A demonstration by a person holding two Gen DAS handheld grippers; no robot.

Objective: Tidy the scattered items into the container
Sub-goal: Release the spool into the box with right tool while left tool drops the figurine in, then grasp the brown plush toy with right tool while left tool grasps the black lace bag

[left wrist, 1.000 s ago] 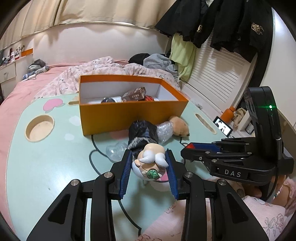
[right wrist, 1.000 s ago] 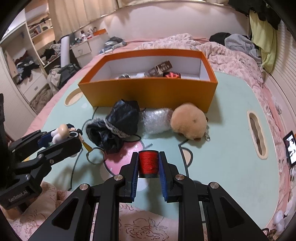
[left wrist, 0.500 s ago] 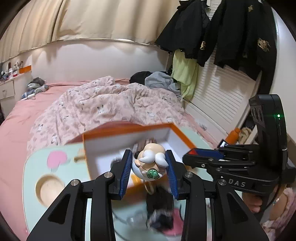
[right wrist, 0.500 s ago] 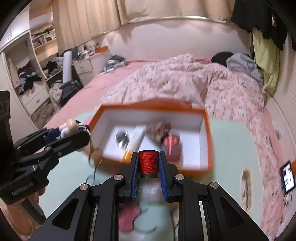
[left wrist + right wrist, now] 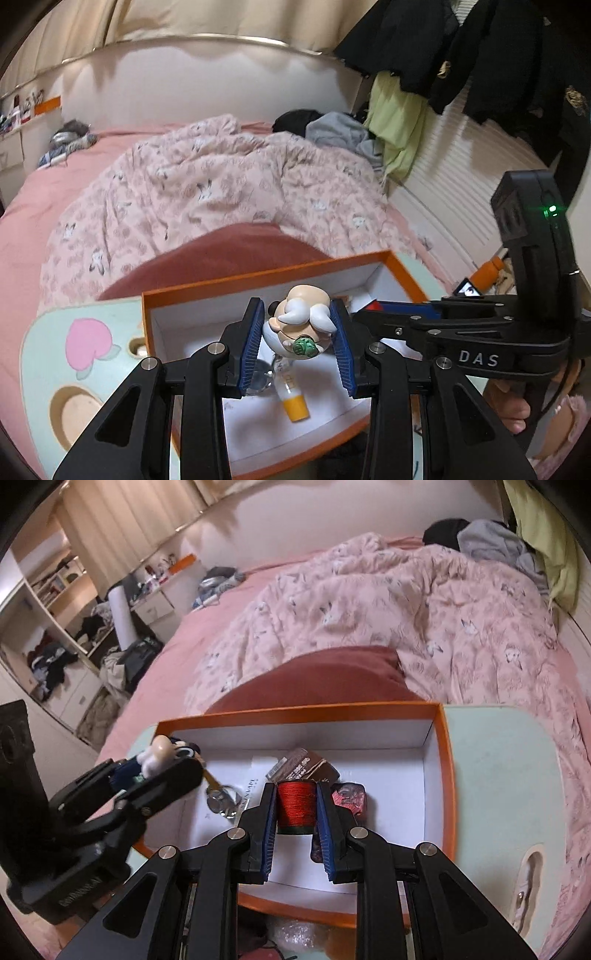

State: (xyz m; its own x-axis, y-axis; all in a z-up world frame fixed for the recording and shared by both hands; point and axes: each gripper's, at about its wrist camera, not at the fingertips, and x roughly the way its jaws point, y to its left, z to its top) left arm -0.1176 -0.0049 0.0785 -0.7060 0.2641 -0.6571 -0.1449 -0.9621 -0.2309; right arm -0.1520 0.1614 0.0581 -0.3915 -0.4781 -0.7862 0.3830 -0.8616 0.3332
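Note:
My left gripper is shut on a small toy figure with white hair, held above the left half of the orange box. My right gripper is shut on a red thread spool, held above the middle of the same box. In the box lie a tube with an orange cap, a brown packet, a dark red tin and a small round metal thing. The left gripper with the figure also shows at left in the right wrist view.
The box stands on a pale green table with a slot at right and a round hollow at left. Bubble wrap lies in front of the box. A bed with a pink quilt lies beyond.
Both grippers have risen from table level and moved forward over the box, each still holding its item. The view now looks down into the box.

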